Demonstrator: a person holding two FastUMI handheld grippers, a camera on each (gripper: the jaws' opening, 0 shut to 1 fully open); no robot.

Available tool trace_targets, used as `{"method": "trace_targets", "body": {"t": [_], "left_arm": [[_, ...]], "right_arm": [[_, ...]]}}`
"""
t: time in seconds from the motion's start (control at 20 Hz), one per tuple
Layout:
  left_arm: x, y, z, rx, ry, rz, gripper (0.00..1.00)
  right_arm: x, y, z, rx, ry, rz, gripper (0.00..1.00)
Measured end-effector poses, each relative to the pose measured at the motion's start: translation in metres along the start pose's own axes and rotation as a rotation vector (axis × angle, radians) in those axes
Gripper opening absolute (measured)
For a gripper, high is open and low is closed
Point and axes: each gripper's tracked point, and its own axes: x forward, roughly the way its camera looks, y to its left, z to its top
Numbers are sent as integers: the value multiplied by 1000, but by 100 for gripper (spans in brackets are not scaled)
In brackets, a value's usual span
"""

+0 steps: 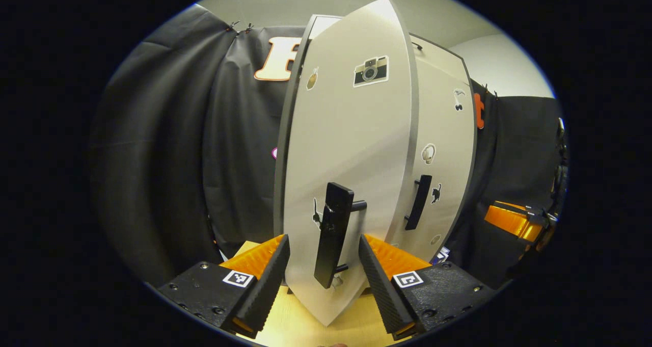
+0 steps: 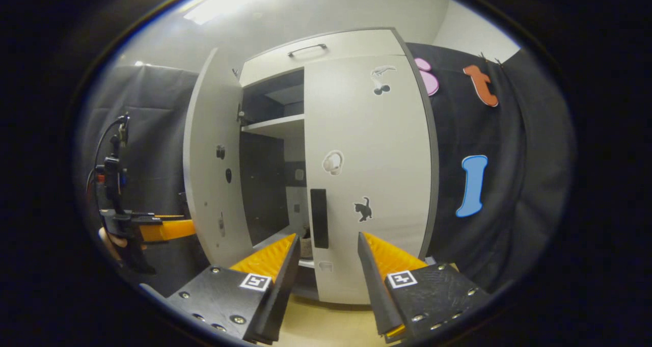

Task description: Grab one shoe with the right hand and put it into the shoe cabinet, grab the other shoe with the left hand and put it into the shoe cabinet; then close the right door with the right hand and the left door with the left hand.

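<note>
The white shoe cabinet (image 2: 367, 148) stands on a pale wooden floor. Its right door (image 2: 372, 184) is shut flat, with a black bar handle (image 2: 319, 218). The left door (image 1: 346, 148) stands partly open, its outer face and black handle (image 1: 333, 235) turned toward my left gripper (image 1: 323, 242). That gripper is open, one finger on each side of the handle, not pressing on it. My right gripper (image 2: 327, 237) is open and holds nothing, a short way in front of the shut right door. Low inside the cabinet a small pale object (image 2: 306, 246) shows, perhaps a shoe.
Inside the cabinet a white shelf (image 2: 272, 125) crosses the dark interior. A drawer with a thin handle (image 2: 307, 50) tops the cabinet. Black cloth hangs on both sides. The other gripper (image 1: 512, 219) appears at the right of the left gripper view, and the left one (image 2: 153, 230) beside the open door.
</note>
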Motion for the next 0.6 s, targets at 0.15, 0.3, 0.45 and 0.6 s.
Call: {"method": "trace_targets", "body": {"t": [0.15,0.3,0.45,0.6], "left_arm": [[5,-2,-1,-11,2,-10,84],[7,-5,-1,-27,3,-25,84],[11,-10,-1,-18,3,-37,84],[17,-20,-4,-16,13,-60,84]], "right_arm": [[-3,-7,1,-2,-3,-21,64],[-4,-10,0,-2,-2,-33,64],[-4,-11,0,-3,-2,-39,64],[-6,-13,1,-10,-1,-42,64]]}}
